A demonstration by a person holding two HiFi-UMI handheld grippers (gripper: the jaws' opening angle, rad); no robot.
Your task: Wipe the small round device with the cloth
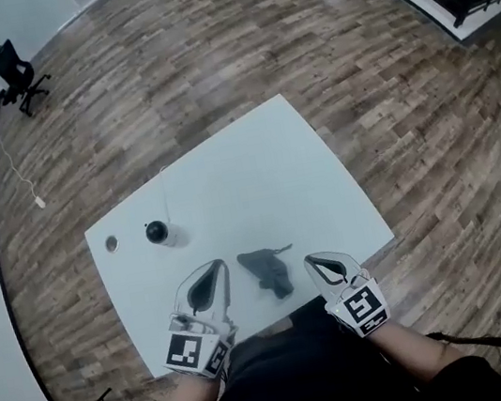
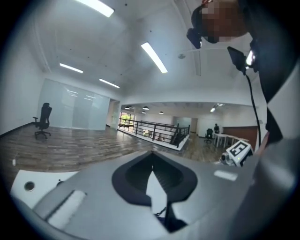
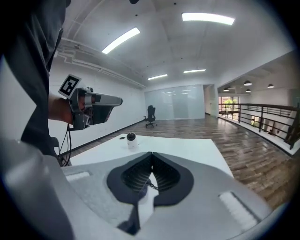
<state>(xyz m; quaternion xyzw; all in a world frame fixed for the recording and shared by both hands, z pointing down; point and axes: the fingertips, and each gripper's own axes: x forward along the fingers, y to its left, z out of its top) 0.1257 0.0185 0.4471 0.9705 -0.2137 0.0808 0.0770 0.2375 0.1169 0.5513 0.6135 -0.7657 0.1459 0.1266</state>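
Both claws are closed with nothing in them. In the left gripper view the left gripper [image 2: 151, 154] has its dark ribbed pads meeting tip to tip. The right gripper view shows the right gripper [image 3: 151, 154] with its pads pressed together in the same way.

In the head view the left gripper [image 1: 216, 267] and right gripper [image 1: 310, 261] sit at lower centre over the near edge of the white table [image 1: 256, 175]. Their tips angle toward each other. The grey cloth [image 1: 267, 271] lies crumpled on the table between them, with neither claw gripping it. The small round device [image 1: 156, 231], a black ball on a pale base, stands up and to the left of the left claw, well apart from the cloth. A small grey disc [image 1: 111, 243] lies just left of it.

The only print is a black-and-white square marker on each gripper's cube, at [image 1: 192, 349] and [image 1: 363, 304]. No lettering can be read.

Only the head view shows the cloth clearly. The right gripper view looks across the table [image 3: 187, 145] to the device [image 3: 131, 137] at centre left. It also shows the other claw's marker cube [image 3: 69, 85] at upper left, an office chair [image 3: 150, 115] and a railing [image 3: 262, 117]. The left gripper view shows the disc [image 2: 29, 186] at lower left and the right claw's marker cube [image 2: 238, 151] at right. It also takes in the chair [image 2: 43, 121], the railing [image 2: 154, 129] and the person leaning in at upper right.
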